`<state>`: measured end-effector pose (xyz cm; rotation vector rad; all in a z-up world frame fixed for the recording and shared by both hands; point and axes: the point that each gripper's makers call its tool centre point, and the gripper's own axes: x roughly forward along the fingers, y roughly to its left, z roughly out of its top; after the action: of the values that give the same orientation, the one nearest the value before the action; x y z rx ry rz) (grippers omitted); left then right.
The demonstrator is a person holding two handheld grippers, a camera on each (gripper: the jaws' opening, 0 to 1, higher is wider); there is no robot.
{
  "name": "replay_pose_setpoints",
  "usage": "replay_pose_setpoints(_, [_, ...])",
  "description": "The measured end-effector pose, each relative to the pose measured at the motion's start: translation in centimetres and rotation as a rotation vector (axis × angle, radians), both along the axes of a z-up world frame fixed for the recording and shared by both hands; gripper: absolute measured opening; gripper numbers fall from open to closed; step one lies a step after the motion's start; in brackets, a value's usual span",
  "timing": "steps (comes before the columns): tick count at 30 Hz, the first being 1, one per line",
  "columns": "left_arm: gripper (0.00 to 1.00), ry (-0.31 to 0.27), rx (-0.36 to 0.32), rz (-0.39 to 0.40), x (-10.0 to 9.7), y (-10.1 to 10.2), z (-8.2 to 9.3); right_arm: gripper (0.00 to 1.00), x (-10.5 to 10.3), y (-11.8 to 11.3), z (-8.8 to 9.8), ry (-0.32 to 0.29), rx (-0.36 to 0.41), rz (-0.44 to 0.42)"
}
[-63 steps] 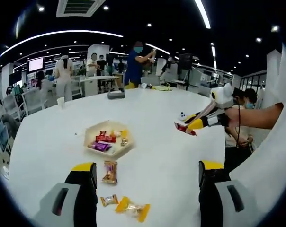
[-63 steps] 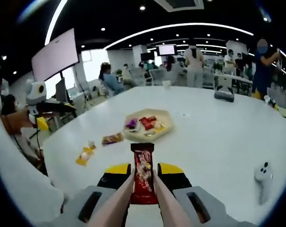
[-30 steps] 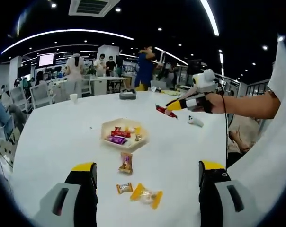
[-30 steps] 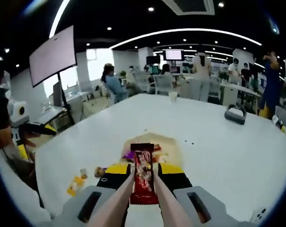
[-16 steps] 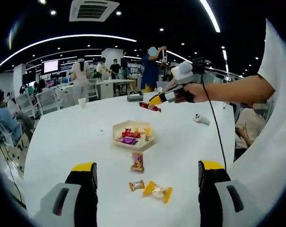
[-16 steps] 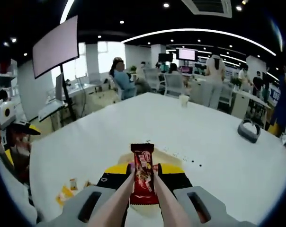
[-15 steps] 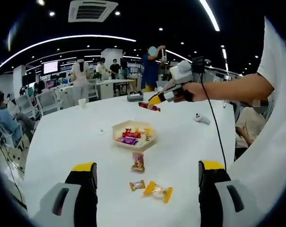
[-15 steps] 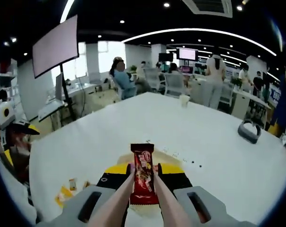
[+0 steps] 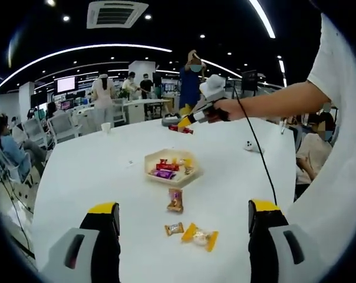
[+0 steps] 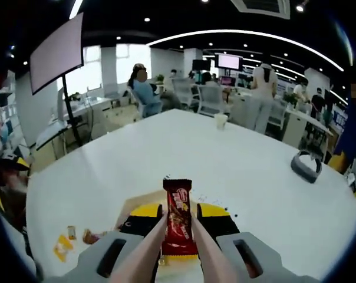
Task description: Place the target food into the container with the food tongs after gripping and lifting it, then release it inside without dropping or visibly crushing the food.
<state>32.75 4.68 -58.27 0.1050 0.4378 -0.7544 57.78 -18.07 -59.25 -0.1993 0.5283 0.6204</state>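
Note:
A red wrapped chocolate bar [image 10: 178, 217] is pinched between the pink arms of food tongs [image 10: 147, 247]. My right gripper [image 10: 179, 212] is shut on those tongs. The pale tray [image 10: 132, 204] lies mostly hidden under the jaws. In the left gripper view the tray [image 9: 148, 160] holds several wrapped sweets. The right gripper [image 9: 193, 119] hangs above the table beyond the tray, with the red bar [image 9: 181, 128] at the tongs' tip. My left gripper [image 9: 183, 217] is open wide near the table edge, nothing between its jaws.
Loose sweets [image 9: 175, 200] [image 9: 200, 236] lie between the tray and my left gripper. A small white device [image 9: 253, 146] sits to the right. A paper cup [image 10: 221, 121] and a grey case [image 10: 307, 165] stand on the far side of the table. People are at desks behind.
The right gripper carried the red bar from the table's right side to above and beyond the tray. In its view the tray has slid under the jaws. The left gripper stays open.

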Motion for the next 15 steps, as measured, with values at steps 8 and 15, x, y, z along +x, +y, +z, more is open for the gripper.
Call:
replay_pose_setpoints(8, [0.98, -0.05, -0.113, 0.067, 0.0, 0.7, 0.9, 0.22, 1.1, -0.1, -0.4, -0.004, -0.032, 0.011])
replay_pose_setpoints(15, [0.98, -0.033, -0.097, 0.104, -0.3, 1.5, 0.5, 0.22, 1.9, 0.3, -0.1, -0.015, -0.032, 0.022])
